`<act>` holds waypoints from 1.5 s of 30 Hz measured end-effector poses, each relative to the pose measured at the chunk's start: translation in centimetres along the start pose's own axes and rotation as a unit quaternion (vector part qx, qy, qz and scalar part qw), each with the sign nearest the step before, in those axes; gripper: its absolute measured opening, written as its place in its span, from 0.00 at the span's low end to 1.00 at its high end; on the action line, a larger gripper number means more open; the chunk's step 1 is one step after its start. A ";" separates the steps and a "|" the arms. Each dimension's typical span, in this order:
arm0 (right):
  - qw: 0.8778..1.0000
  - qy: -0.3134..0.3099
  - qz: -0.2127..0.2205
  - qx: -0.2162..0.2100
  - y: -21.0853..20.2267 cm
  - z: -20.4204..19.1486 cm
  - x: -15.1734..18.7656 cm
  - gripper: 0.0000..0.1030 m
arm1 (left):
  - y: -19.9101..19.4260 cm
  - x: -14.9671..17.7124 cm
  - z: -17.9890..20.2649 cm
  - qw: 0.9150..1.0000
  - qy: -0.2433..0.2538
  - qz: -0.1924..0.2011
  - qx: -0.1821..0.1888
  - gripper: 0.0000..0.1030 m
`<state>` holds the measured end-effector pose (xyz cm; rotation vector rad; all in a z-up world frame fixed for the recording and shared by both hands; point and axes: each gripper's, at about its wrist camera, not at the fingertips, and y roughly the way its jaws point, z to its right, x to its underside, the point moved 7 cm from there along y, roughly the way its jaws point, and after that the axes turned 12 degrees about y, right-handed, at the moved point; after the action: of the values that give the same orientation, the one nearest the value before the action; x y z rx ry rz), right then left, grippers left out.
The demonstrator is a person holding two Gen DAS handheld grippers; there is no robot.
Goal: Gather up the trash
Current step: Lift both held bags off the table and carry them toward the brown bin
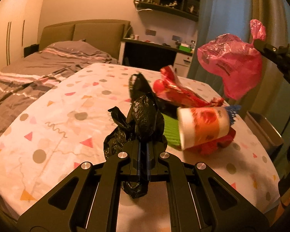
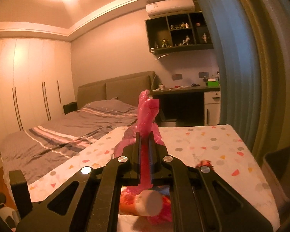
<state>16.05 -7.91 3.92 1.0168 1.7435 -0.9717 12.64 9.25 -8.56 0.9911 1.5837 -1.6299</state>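
We find both tongs closed, left tongs (image 1: 143,150) on the black bag (image 1: 143,119), right tongs (image 2: 145,145) on the pink bag (image 1: 232,65), whose thin film risks slipping free.

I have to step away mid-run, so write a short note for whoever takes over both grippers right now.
Left gripper: shut on the black bag, low over the patterned table.
Right gripper: shut on the pink bag, which hangs in the air above the table's right side.
On the table: paper cup on its side, red wrapper behind it, some red crumpled stuff under the cup.
Done: both bags gripped.
Left: cup, wrapper and red scraps are not yet collected. A bin stands off the table's right edge.
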 end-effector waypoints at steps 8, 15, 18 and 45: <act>1.000 0.013 -0.009 0.022 -3.2 3.2 1.7 0.07 | -0.5 -0.5 2.2 1.000 0.011 0.009 0.001 0.04; 0.998 0.032 -0.033 0.044 -4.4 5.4 3.9 0.07 | -0.1 0.5 4.3 1.000 0.006 0.014 -0.009 0.04; 0.998 0.035 -0.029 0.052 -5.1 6.2 4.0 0.07 | 0.5 0.6 4.8 1.000 -0.006 0.015 -0.016 0.04; 0.997 0.049 -0.036 0.051 -8.1 8.9 5.1 0.07 | 3.1 0.1 8.7 0.995 0.015 -0.022 -0.096 0.04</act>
<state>9.75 -17.69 -2.04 1.0890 1.8373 -1.0812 14.60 0.42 -10.40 0.8889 1.7562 -1.4659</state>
